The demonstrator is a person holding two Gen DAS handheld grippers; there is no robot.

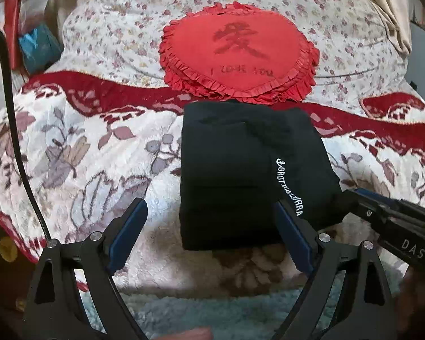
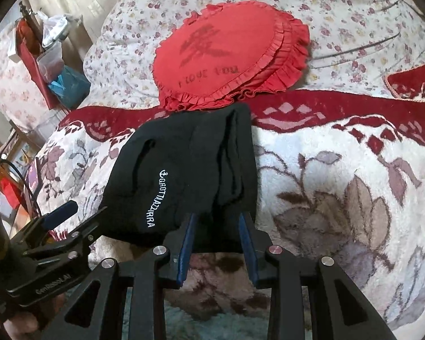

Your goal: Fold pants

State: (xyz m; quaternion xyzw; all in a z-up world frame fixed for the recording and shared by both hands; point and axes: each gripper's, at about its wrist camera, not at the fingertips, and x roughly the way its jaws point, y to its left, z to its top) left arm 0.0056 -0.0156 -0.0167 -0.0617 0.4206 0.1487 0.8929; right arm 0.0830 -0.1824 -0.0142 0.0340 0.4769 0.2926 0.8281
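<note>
Black pants (image 1: 235,170) with white lettering lie folded into a thick rectangle on the plush flowered blanket (image 1: 85,155). My left gripper (image 1: 209,204) stands wide open over the bundle's near left part. Its left pad is off the cloth and its right pad lies along the lettering. My right gripper (image 1: 351,198) comes in from the right onto the near right corner. In the right wrist view, the right gripper (image 2: 217,218) is shut on the near edge of the pants (image 2: 184,155), with black cloth filling the gap between its blue pads. The open left gripper (image 2: 85,211) shows at lower left.
A red heart-shaped frilled cushion (image 1: 238,53) lies just beyond the pants on a flowered quilt (image 1: 113,28). A black cable (image 1: 11,113) curves down the left. Boxes and bags (image 2: 56,65) crowd the bed's left side. Beige cloth (image 1: 388,8) sits at the far right.
</note>
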